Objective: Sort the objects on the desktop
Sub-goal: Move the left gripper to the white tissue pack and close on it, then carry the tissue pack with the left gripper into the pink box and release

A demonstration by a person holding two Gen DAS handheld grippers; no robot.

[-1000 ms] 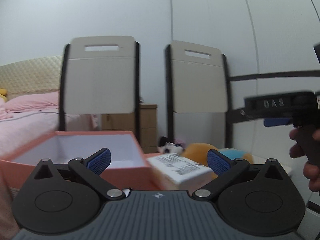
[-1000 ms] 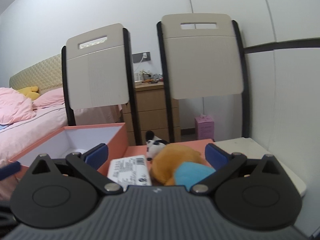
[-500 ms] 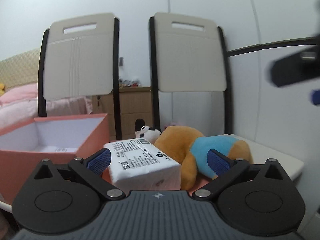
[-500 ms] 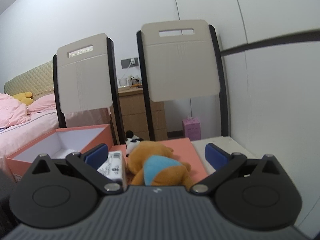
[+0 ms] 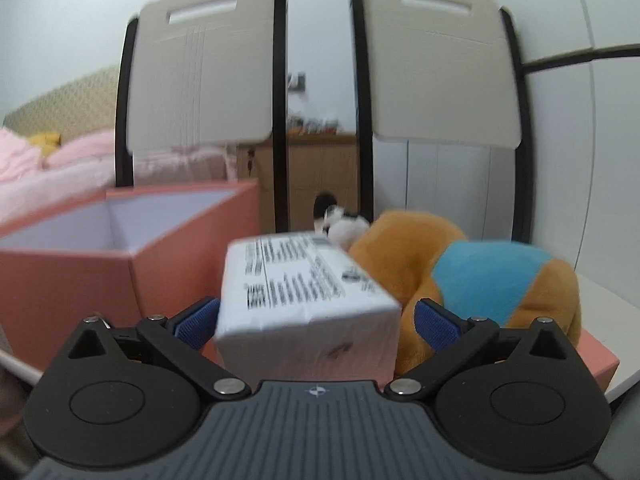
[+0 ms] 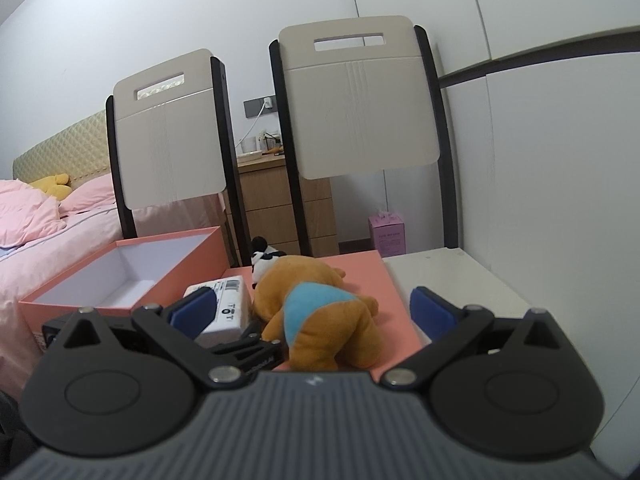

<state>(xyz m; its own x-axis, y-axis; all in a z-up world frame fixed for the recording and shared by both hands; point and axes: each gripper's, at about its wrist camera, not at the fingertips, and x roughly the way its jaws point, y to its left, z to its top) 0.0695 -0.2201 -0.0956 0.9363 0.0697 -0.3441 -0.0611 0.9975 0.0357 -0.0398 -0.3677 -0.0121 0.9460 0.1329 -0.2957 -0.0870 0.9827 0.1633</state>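
Observation:
A white printed packet (image 5: 304, 296) lies on a pink lid (image 6: 360, 276), between the open jaws of my left gripper (image 5: 316, 320). Its near end sits level with the blue pads, with a gap on the right side. An orange plush bear in a blue shirt (image 5: 472, 272) lies right of the packet, with a small panda toy (image 5: 340, 224) behind. An open pink box (image 5: 120, 236), white inside, stands to the left. My right gripper (image 6: 312, 310) is open and empty, just before the bear (image 6: 320, 312). The packet (image 6: 224, 308) and the left gripper's fingers (image 6: 248, 348) show there too.
Two beige chair backs (image 6: 360, 96) stand behind the white table (image 6: 448, 280). A bed with pink bedding (image 6: 36, 216) is at the left, a wooden nightstand (image 6: 276, 208) behind, a small pink carton (image 6: 386, 236) on the floor, and a white wall (image 6: 560, 160) at the right.
Both grippers have moved forward and lower. The packet now lies between my left gripper's jaws. The bear is closer to my right gripper. Both stay open.

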